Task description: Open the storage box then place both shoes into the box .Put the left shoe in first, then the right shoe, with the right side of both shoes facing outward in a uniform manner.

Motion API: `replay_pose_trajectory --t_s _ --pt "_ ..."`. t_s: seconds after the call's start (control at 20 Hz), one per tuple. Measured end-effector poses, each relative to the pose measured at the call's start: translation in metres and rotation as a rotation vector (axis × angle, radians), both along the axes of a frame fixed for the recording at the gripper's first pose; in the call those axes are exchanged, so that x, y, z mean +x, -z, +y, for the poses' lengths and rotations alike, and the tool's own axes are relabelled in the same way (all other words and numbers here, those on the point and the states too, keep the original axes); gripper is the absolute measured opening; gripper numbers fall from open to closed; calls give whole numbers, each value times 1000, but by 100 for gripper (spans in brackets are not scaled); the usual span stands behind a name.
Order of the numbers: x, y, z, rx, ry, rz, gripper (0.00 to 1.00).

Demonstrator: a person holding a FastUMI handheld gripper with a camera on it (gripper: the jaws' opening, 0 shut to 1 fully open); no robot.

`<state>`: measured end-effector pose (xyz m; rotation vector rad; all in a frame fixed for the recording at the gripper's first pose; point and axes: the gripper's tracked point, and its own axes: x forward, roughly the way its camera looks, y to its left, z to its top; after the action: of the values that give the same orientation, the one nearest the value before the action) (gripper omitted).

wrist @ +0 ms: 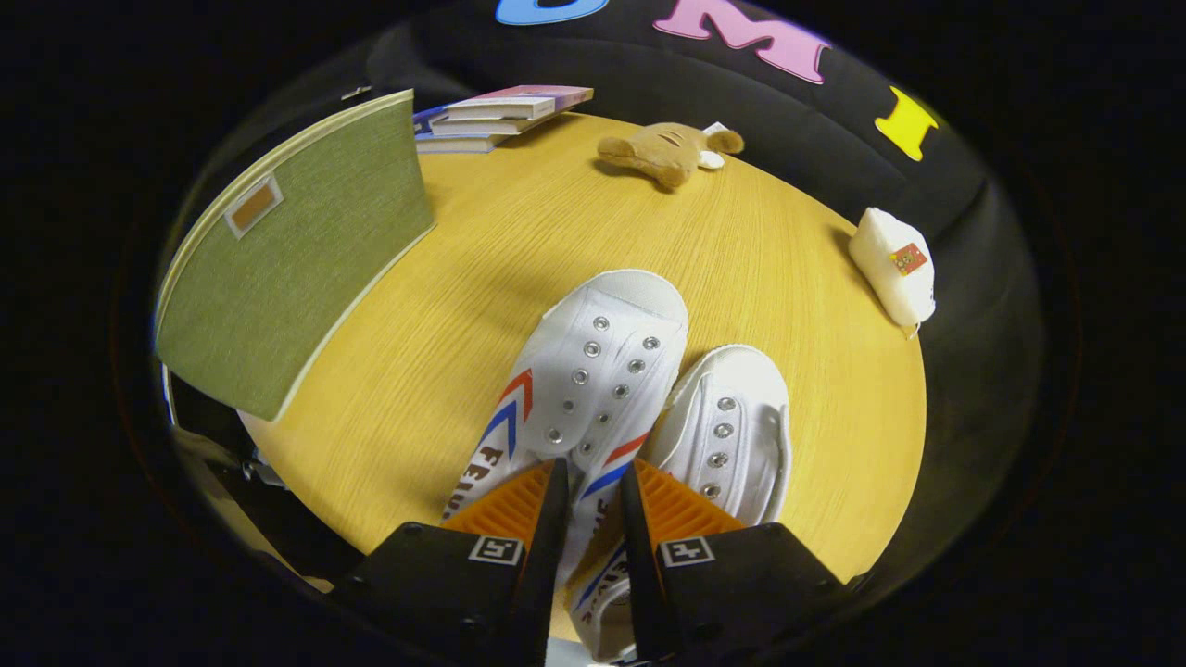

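Nearly closed, the fingers [551,505], with only a thin gap left. Pinched in that gap, it seems: the side edge of a white canvas shoe with red and blue stripes [593,371]. Held by the edge because that thin bit fits between the fingers.

Toe pointing away, out beyond the fingers. Leaning partly over a second white canvas shoe [732,435] just beside it on the right, so probably tipped up a little. Hard to tell how much.

Both shoes not yet in the box. Standing on the round wooden tabletop [519,241], off to the left and well apart from the shoes: a green cloth storage box [296,259]. Cannot tell whether open or closed.

Far beyond the shoes: a stack of books [500,116], a brown plush toy [667,153] and a small white soft pouch [894,264], all out of the way.
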<state>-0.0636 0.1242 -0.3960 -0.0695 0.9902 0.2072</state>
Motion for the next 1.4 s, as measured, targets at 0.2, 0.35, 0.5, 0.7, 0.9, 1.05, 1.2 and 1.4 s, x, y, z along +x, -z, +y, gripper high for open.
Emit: replay_pose_trajectory --t_s 0.2,0.35,0.5,0.7,0.9,1.05,1.2,1.4 --pt "4 1 -4 222 168 -3 19" --pt "8 -12 -3 322 228 -26 5" --pt "14 -35 2 361 239 -55 5" --pt "29 -78 9 479 298 -105 5" --pt "38 -140 21 524 285 -171 5" --pt "45 -187 42 547 262 -192 5" --pt "48 -227 79 619 265 -173 5" --pt "54 -250 143 696 250 -119 5"
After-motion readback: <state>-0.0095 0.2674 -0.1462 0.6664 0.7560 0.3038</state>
